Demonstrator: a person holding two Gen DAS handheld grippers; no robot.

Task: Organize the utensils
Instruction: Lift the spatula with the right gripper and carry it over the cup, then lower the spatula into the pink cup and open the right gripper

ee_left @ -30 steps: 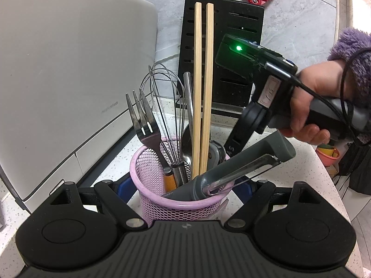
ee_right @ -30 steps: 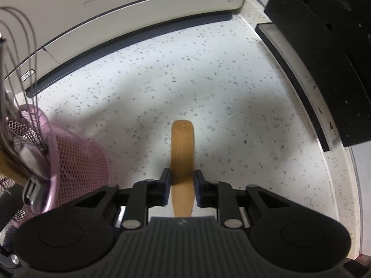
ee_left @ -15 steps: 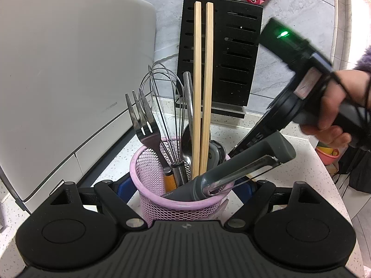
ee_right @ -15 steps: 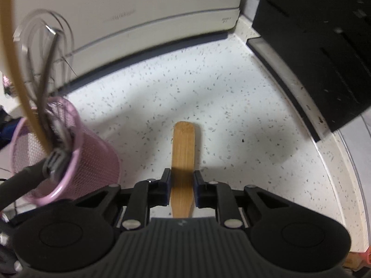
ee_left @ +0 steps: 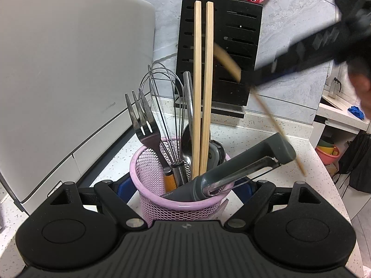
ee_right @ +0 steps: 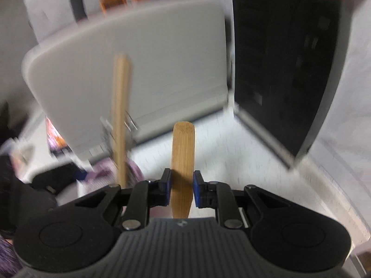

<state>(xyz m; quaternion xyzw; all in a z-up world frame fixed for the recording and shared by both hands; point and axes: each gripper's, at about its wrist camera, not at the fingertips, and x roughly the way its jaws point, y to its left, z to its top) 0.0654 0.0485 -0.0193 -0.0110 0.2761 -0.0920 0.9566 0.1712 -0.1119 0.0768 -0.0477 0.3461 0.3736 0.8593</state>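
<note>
Left-wrist view showed the pink mesh cup [ee_left: 160, 199] standing on the speckled counter [ee_left: 231, 129], set between the two blue-padded fingers [ee_left: 126, 186] of the left gripper [ee_left: 185, 188]; the pads sat against its sides, so the fingers were clamped on the cup. Inside the cup stood a fork [ee_left: 142, 118], a wire whisk [ee_left: 162, 106], a spoon-like metal handle [ee_left: 188, 102], a pair of long wooden chopsticks [ee_left: 203, 81] and, leaning out to the right, a grey peeler [ee_left: 243, 166]. Behind the cup a black slotted knife block [ee_left: 236, 46] stood at the far wall, with a large white appliance [ee_left: 69, 69] on the left.

Up at the far right, blurred, the right gripper [ee_left: 245, 77] hung above the counter and to the right of the cup, carrying a flat wooden utensil [ee_left: 226, 61] whose thin lower end slanted down towards the right past the peeler.

From the right-wrist view, also blurred, that wooden utensil [ee_right: 182, 162] stood between the blue pads [ee_right: 166, 186] of the right gripper [ee_right: 182, 188], which were pinched on its flat handle. Left of it the chopsticks [ee_right: 121, 120] rose from the pink mesh cup [ee_right: 109, 169], the white appliance [ee_right: 139, 69] behind them and the knife block [ee_right: 285, 69] to the right.
</note>
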